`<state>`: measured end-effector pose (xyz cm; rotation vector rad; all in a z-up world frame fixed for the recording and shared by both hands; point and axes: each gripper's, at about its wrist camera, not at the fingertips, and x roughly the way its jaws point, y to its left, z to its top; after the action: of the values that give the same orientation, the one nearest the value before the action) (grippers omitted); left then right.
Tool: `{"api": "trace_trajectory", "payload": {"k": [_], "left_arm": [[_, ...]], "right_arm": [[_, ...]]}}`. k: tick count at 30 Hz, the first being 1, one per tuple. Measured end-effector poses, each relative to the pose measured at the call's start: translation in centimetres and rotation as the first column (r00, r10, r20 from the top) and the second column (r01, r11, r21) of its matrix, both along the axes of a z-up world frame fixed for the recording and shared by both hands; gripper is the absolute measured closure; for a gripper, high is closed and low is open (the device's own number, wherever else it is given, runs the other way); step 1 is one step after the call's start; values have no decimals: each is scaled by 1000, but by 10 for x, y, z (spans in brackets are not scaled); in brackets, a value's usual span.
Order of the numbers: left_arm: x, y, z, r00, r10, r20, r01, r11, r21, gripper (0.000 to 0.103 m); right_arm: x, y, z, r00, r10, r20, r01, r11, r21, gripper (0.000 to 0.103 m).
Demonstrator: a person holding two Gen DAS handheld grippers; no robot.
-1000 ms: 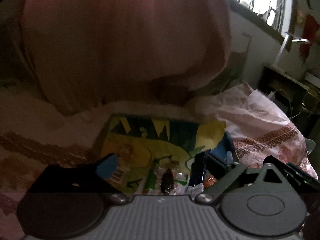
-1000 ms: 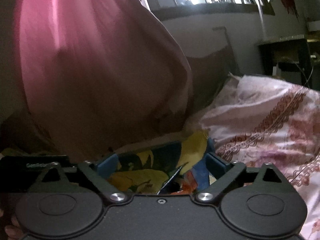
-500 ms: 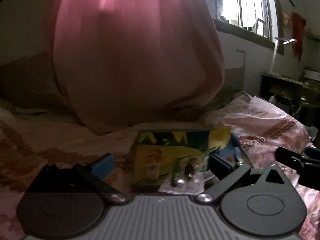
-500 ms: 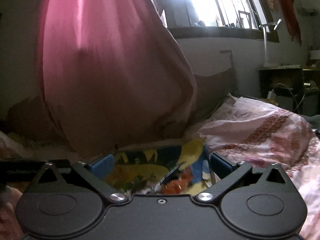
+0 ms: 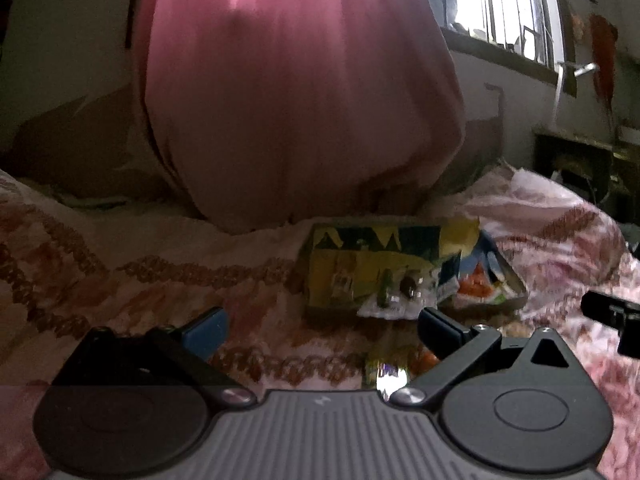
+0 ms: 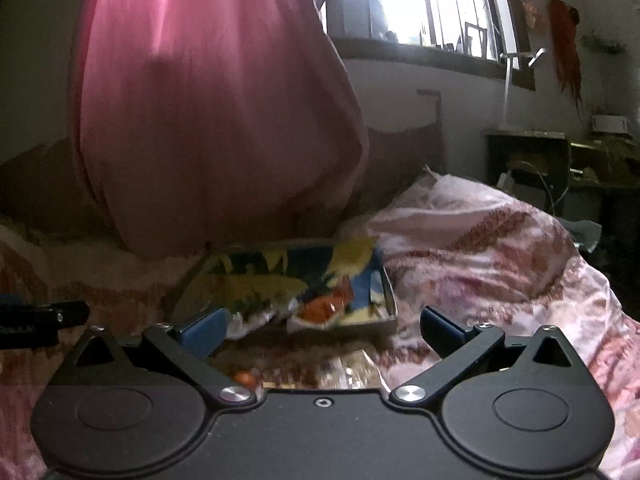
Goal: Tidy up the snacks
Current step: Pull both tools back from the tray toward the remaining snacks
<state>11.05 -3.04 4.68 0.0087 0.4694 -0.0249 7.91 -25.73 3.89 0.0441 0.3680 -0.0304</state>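
A colourful yellow, green and blue tray (image 5: pixel 362 240) lies on the patterned bedspread (image 5: pixel 140 264), with snack packets (image 5: pixel 396 300) in its near side. It also shows in the right wrist view (image 6: pixel 256 264), holding an orange packet (image 6: pixel 324 308). My left gripper (image 5: pixel 320 330) is open and empty, short of the tray. A shiny snack packet (image 5: pixel 386 372) lies on the bed just under it. My right gripper (image 6: pixel 324 330) is open and empty, with a loose packet (image 6: pixel 344 372) on the bed below it.
A big pink bundled curtain (image 5: pixel 296 88) hangs right behind the tray. A rumpled pink quilt (image 6: pixel 480 248) rises on the right. A dark desk (image 6: pixel 560 160) stands under the window at far right. The right gripper's edge (image 5: pixel 612 316) shows beside my left one.
Both grippers have pulled back from the tray, which now sits farther ahead. Loose packets on the bed have come into view under each gripper.
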Motion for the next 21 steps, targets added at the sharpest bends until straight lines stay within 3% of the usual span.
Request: {"api": "trace_trajectory", "payload": {"k": [14, 21], "left_arm": [[-23, -8, -33, 991, -19, -130, 29, 997, 70, 0], [-21, -14, -45, 980, -14, -197, 38, 992, 121, 0]], "right_arm": [[-27, 8, -23, 988, -34, -149, 29, 999, -33, 0], [-20, -2, -35, 969, -51, -242, 61, 998, 32, 0]]}}
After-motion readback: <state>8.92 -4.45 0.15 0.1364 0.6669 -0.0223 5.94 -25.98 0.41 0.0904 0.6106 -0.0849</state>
